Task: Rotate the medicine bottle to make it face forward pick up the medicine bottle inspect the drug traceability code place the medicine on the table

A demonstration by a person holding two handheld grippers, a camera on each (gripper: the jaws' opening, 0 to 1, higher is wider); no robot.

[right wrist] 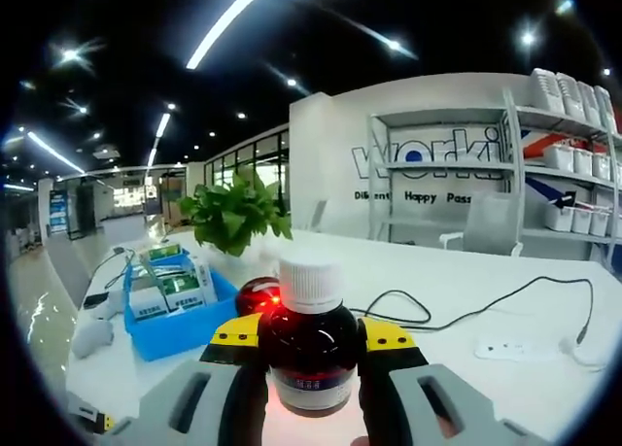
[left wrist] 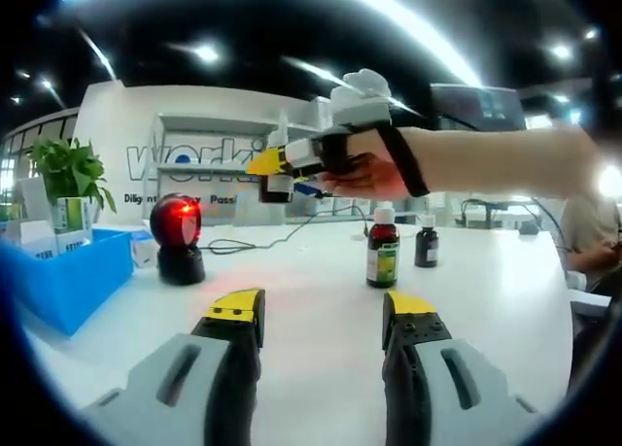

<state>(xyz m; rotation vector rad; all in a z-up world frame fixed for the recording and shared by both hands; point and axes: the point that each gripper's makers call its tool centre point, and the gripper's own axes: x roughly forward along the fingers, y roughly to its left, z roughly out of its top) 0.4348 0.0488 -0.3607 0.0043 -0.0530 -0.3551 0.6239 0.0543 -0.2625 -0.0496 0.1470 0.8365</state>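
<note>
Right gripper [right wrist: 311, 341] clamped small dark glass medicine bottle with white cap [right wrist: 311, 344] at body, held above red-lit black scanner [right wrist: 259, 292]. Left gripper [left wrist: 324, 315] wide, empty, over white desk [left wrist: 505, 281]. Bottle judged light, rigid, slippery, breakable; grip mid-body, clear of label.

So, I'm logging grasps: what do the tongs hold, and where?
The right tongs grip a medicine bottle by the sides of its body, below the white cap. The left tongs hold nothing.

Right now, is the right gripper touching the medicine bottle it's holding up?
Touching. In the right gripper view, the right gripper has both yellow-tipped jaws pressed against the sides of the dark medicine bottle, no gap on either side.
</note>
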